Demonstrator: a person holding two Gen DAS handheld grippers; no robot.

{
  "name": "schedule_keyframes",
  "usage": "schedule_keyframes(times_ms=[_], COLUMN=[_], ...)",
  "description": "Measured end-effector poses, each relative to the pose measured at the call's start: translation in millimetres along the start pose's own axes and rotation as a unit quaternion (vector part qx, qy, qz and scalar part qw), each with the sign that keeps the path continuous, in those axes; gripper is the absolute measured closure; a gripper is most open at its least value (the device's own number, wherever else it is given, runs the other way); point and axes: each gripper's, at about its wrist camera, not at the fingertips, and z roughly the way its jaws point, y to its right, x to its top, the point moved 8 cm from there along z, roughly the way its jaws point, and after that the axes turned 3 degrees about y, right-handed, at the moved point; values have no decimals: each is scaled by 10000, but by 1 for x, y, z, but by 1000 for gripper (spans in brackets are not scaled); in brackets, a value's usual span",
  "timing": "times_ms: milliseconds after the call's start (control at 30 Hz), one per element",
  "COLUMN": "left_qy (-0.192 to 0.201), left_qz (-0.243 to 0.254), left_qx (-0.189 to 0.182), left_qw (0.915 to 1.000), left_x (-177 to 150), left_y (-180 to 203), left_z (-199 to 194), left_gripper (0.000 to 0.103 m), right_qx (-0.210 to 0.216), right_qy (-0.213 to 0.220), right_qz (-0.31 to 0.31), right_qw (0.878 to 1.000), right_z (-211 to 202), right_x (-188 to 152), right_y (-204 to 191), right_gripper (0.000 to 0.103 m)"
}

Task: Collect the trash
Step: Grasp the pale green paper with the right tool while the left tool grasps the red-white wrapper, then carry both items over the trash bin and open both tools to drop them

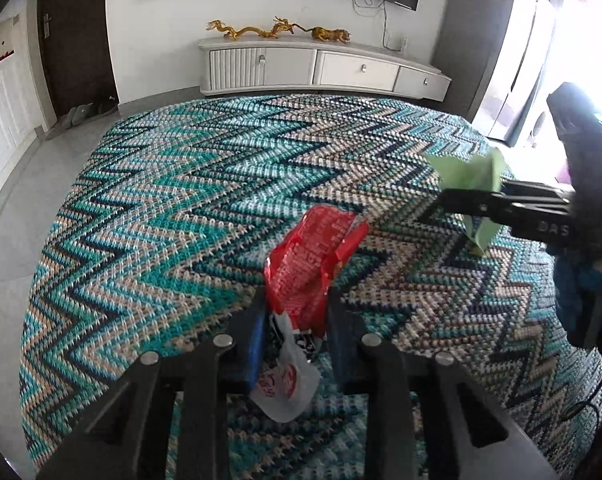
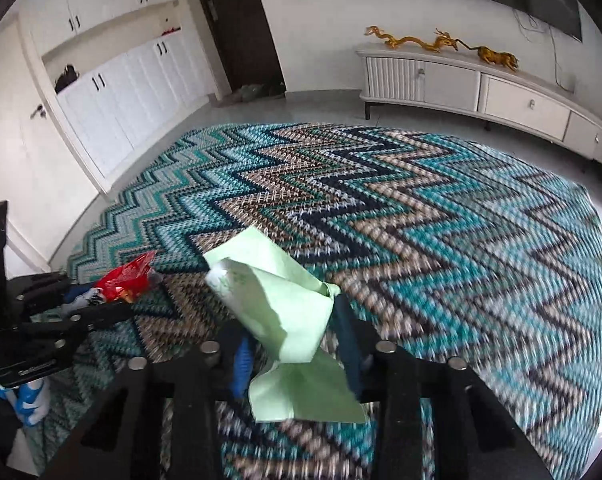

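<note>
1. Trash first: a crumpled red foil snack wrapper (image 1: 315, 264) with a white printed tail sits pinched between the fingers of the left gripper (image 1: 297, 300), hanging just over the zigzag knitted rug in teal, beige and navy (image 1: 181, 200).
2. Left jaws are clenched on that red wrapper; both pads press its sides.
3. Over to the other hand: a creased pale green paper sheet (image 2: 285, 312) is caught in the right gripper (image 2: 293, 320), also over the rug (image 2: 461, 240).
4. Right jaws are clamped on the green sheet, which bulges up ahead of the tips and droops in a flap beneath them.
5. From the left camera, the right gripper (image 1: 467, 216) shows out toward the rug's right side, green paper (image 1: 469, 172) in its tips.
6. From the right camera, the left gripper (image 2: 117, 300) shows at the rug's left edge, the red wrapper (image 2: 127, 276) poking from it.
7. Beyond the rug's far edge stands a long white low cabinet (image 1: 321, 66) topped with golden dragon figurines (image 1: 277, 30).
</note>
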Motion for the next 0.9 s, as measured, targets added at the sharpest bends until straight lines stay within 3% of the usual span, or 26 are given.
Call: schedule_keyframes(times_ms=[367,633,900], left_qy=[433,747,1293], left_qz=[-242,-378,4], left_qx=[-494,-944,-1324], left_qw=[9975,9920,9827], left_x=[-9,-5,12], left_y=[45,89,152], left_z=[-62,-115,-185], left_gripper=[80,80,80], right_qx=[72,-291,-594], right_qy=[349,660,1273], right_qz=[495,845,995], right_qw=[9981,9938,9851], right_z=[-106,-183,-264], right_x=[-48,-83,-98], right_y=[-10,-9,-14], right_gripper=[72,72,72])
